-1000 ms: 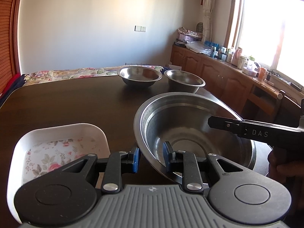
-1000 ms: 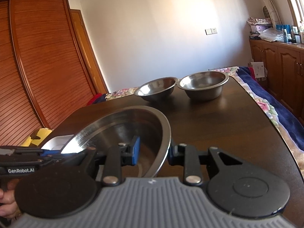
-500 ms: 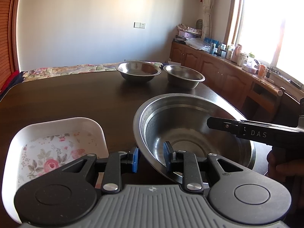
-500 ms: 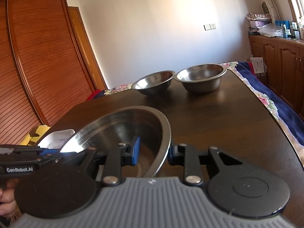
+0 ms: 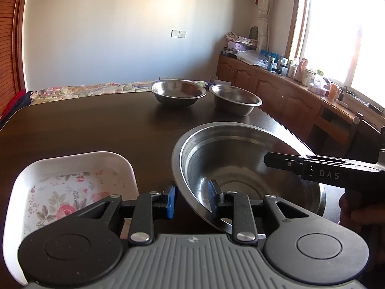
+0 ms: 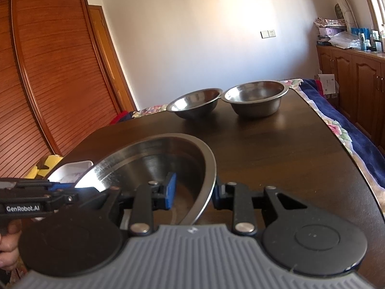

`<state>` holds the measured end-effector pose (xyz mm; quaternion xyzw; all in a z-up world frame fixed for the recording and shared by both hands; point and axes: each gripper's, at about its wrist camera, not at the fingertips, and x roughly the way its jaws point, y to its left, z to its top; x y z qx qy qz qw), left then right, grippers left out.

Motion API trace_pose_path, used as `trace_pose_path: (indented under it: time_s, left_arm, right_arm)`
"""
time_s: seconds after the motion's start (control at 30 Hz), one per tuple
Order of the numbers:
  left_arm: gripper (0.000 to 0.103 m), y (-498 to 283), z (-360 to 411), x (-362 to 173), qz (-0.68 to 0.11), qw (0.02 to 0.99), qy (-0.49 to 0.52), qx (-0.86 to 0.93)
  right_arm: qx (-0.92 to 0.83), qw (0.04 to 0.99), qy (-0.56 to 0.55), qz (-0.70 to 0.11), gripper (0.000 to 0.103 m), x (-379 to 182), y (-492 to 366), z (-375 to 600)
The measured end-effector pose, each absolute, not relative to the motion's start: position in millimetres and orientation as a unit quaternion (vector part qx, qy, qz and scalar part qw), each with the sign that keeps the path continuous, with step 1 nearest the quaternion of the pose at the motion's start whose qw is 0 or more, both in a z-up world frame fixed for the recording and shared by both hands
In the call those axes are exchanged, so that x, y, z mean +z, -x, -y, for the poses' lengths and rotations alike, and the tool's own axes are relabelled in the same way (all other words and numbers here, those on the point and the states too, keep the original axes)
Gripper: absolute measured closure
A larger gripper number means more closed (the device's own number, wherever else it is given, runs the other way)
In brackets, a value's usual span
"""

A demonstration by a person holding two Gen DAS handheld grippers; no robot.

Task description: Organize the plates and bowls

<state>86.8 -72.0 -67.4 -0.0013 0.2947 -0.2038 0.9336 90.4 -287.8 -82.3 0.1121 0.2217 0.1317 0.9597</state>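
- Left gripper [image 5: 191,195]: narrow gap, clamped across the near-left rim of the large steel bowl [image 5: 240,159], one pad outside and one inside. Jaws have just eased open a touch with the rim between them; the pads look to be in contact.
- Right gripper [image 6: 193,190]: same narrow gap, clamped on the opposite rim, blue pad inside, black pad outside.
- The bowl hangs between the two grippers at the near right of the desk [image 5: 96,130], tilted. I can't tell whether its base touches the wood.
- Handling, my read: thin stiff steel, light, won't break, but polished and slippery. The sloped wall wants to squirt out of a loose pinch. Grip the flat rolled rim, squarely, and keep both sides level.
- White floral dish [image 5: 72,183]: near left, just beside the bowl. Likely ceramic, so chip risk if the steel knocks it.
- Far end: two smaller steel bowls, left [image 5: 178,91] and right [image 5: 237,98], upright, rims nearly touching. Probable nesting targets.
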Motion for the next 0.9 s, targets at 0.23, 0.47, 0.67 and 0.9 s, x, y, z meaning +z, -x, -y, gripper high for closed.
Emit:
trace_pose_path:
  time_s: [0.23,0.47,0.67,0.9]
  left_arm:
    - [0.06,-91,66,-58,-0.285,0.939,0.003,-0.194]
    - [0.056,-108,62,-39,-0.269,0.946,-0.003,-0.183]
    - [0.056,-135,66,-21,-0.26,0.95,-0.012,-0.174]
    - [0.056,-170,76,-6,-0.255,0.952,-0.022,-0.166]
  right_arm:
    - [0.122,0.963,-0.104,-0.216,0.061,-74,-89,299]
    - [0.118,0.971,-0.075,-0.193,0.06,-46,-96,318]
    - [0.123,0.975,-0.042,-0.183,0.06,-17,-119,334]
    - [0.141,0.972,-0.012,-0.187,0.06,11,-162,348]
